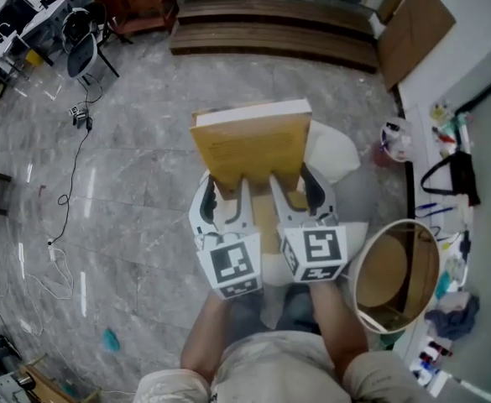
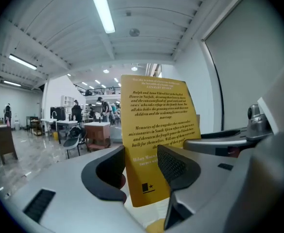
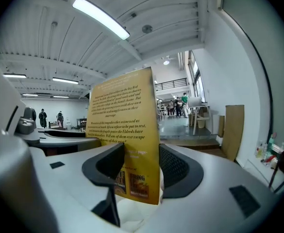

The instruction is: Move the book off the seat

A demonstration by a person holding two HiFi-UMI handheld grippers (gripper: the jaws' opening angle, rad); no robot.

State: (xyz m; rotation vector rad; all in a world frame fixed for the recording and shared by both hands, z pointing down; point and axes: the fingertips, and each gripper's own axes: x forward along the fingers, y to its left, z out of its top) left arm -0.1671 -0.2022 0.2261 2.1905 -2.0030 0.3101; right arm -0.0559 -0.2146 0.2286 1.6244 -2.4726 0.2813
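A yellow book point(image 1: 249, 145) with white page edges is held up in the air, back cover toward me. My left gripper point(image 1: 227, 188) is shut on the book's lower left part and my right gripper point(image 1: 289, 185) on its lower right part. In the left gripper view the book point(image 2: 157, 130) stands upright between the jaws of the left gripper point(image 2: 142, 168). The right gripper view shows the book point(image 3: 126, 130) clamped the same way in the right gripper point(image 3: 138, 171). A white rounded seat point(image 1: 336, 156) shows below and right of the book, partly hidden by it.
A round wooden bin point(image 1: 396, 275) stands at my right. Further right is a white ledge point(image 1: 457, 183) with bottles, pens and a black strap. Wooden steps point(image 1: 270, 32) cross the far floor, with a cardboard sheet point(image 1: 413, 28) beside them. A black chair point(image 1: 81, 49) and cables point(image 1: 73, 166) lie left.
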